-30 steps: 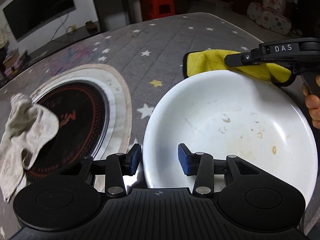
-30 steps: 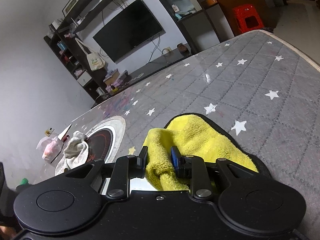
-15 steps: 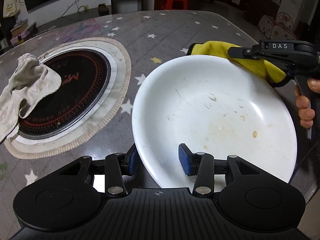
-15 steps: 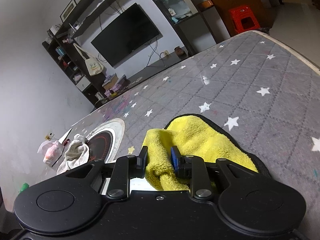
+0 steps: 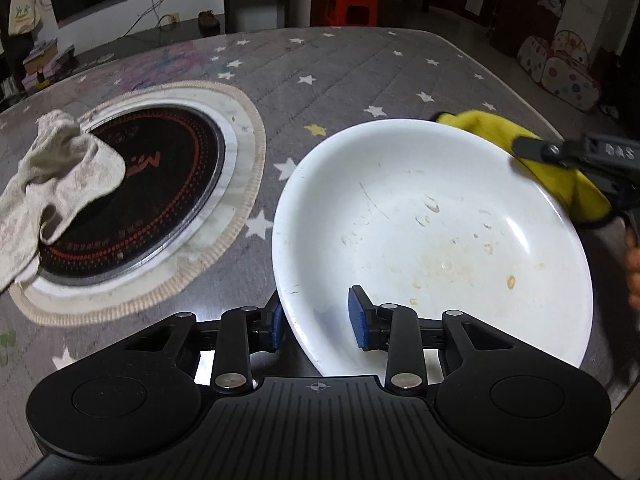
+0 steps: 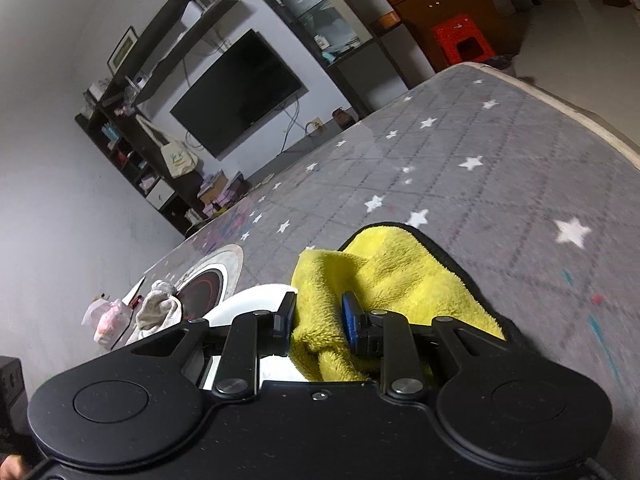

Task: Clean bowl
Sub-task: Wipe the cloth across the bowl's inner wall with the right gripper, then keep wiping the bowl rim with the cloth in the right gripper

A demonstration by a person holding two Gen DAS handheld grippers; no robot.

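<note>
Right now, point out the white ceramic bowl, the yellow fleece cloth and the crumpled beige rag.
White ceramic bowl [image 5: 400, 184]: left wrist view, bare inner wall.
Yellow fleece cloth [image 6: 400, 268]: right wrist view, upper fold.
Crumpled beige rag [image 5: 60, 176]: left wrist view, middle.

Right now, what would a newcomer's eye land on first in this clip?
Probably the big white bowl, its inside speckled with food residue and its near rim between the left gripper fingers. Then the yellow cloth, clamped in the right gripper at the bowl's far edge.
</note>
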